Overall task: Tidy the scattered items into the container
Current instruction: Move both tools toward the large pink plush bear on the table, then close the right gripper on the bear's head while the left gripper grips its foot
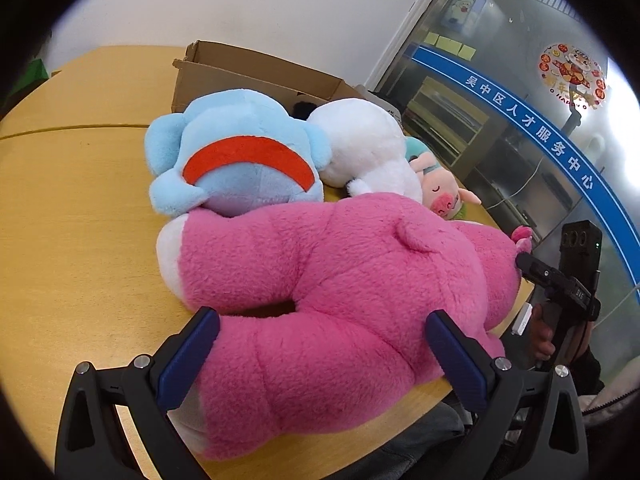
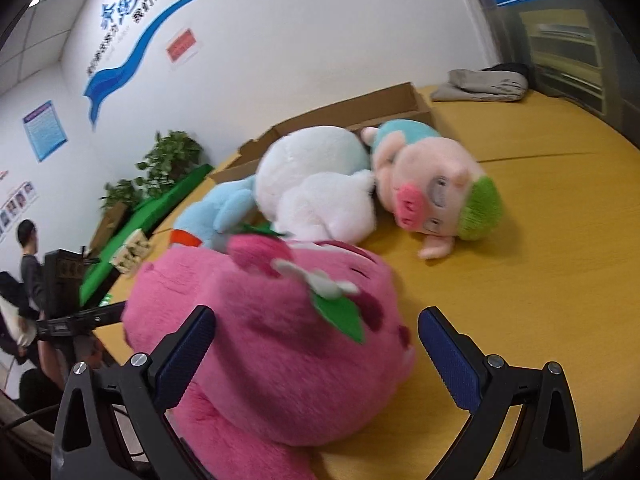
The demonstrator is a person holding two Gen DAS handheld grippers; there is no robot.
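A big pink plush bear [image 1: 340,280] lies at the near edge of the yellow table [image 1: 72,200]. My left gripper [image 1: 322,344] is open, with its blue pads on either side of the bear's leg. My right gripper [image 2: 316,344] is open around the bear's head [image 2: 280,340], which carries a green leaf and a small strawberry. Behind lie a light blue plush [image 1: 236,160], a white plush [image 1: 360,144] and a small pig plush [image 2: 436,188]. An open cardboard box [image 1: 248,76] stands behind them.
A folded grey cloth [image 2: 484,84] lies on the far table corner. A glass partition [image 1: 520,120] stands on the right. Green boards and plants [image 2: 168,168] stand by the wall, and a person [image 2: 28,264] stands far left.
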